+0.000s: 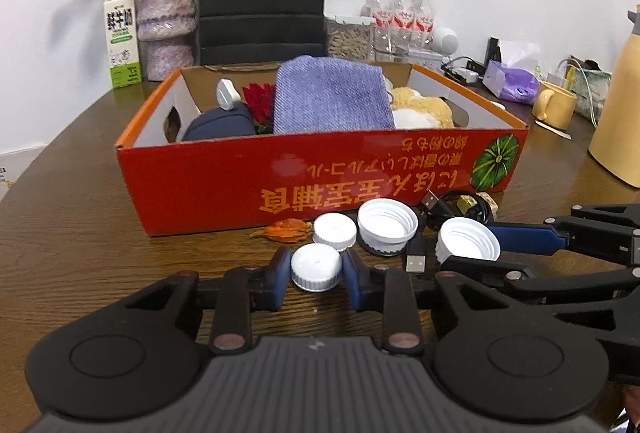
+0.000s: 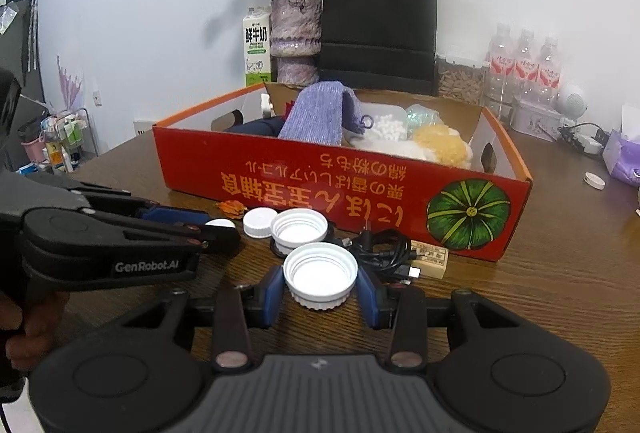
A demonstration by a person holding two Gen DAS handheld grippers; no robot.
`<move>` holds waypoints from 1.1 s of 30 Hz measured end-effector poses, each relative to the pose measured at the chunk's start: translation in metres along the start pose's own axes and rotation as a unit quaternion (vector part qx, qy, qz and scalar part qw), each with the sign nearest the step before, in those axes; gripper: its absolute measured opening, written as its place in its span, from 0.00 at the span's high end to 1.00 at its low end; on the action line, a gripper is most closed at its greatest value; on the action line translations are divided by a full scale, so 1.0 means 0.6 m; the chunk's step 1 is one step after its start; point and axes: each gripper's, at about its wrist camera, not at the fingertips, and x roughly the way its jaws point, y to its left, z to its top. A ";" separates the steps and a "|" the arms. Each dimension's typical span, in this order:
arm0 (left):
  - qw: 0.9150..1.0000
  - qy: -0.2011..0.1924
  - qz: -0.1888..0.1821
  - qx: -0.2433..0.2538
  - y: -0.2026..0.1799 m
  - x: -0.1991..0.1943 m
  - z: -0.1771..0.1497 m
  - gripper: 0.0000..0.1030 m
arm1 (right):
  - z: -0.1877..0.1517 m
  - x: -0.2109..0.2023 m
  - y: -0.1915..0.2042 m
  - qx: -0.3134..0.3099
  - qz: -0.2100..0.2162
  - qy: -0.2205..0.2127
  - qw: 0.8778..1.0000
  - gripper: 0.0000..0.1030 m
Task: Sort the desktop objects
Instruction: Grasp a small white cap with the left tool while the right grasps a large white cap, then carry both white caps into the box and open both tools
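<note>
So the left claw (image 1: 316, 269) has its blue pads snug on either side of a small white bottle cap (image 1: 316, 267) that sits top-up on the table, and the right claw (image 2: 320, 283) is closed around a bigger white cap (image 2: 320, 273) lying open side up, threads showing. Both caps look like light, stiff plastic with ribbed rims, so I'd guess pinching across the rim like this is the way to go; the smooth tops would probably be slippery, and too hard a squeeze could pop them out sideways. Just ahead of the left claw are another small closed cap (image 1: 334, 231) and another wide open one (image 1: 387, 223), with a dried orange flower bit (image 1: 286, 229) off to its front left. Just beyond the right claw there's a tangled black USB cable (image 2: 384, 249) and a little labelled block (image 2: 430, 261). Past all that is the red cardboard box (image 2: 304, 193) already holding a purple cloth (image 2: 320, 117) and some fluffy stuff, likely where these go. The wood-grain table (image 2: 560, 293) looks flat and fairly slick. Farther back: a vase of dried roses (image 2: 296, 33), a milk carton (image 2: 258, 49), a black paper bag (image 2: 378, 25) and water bottles (image 2: 524, 61) against a white wall.
</note>
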 end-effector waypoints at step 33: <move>0.994 -0.100 0.026 -0.019 0.016 0.016 0.147 0.72 | 0.140 0.031 -0.090 0.008 -0.055 -0.084 0.995 0.62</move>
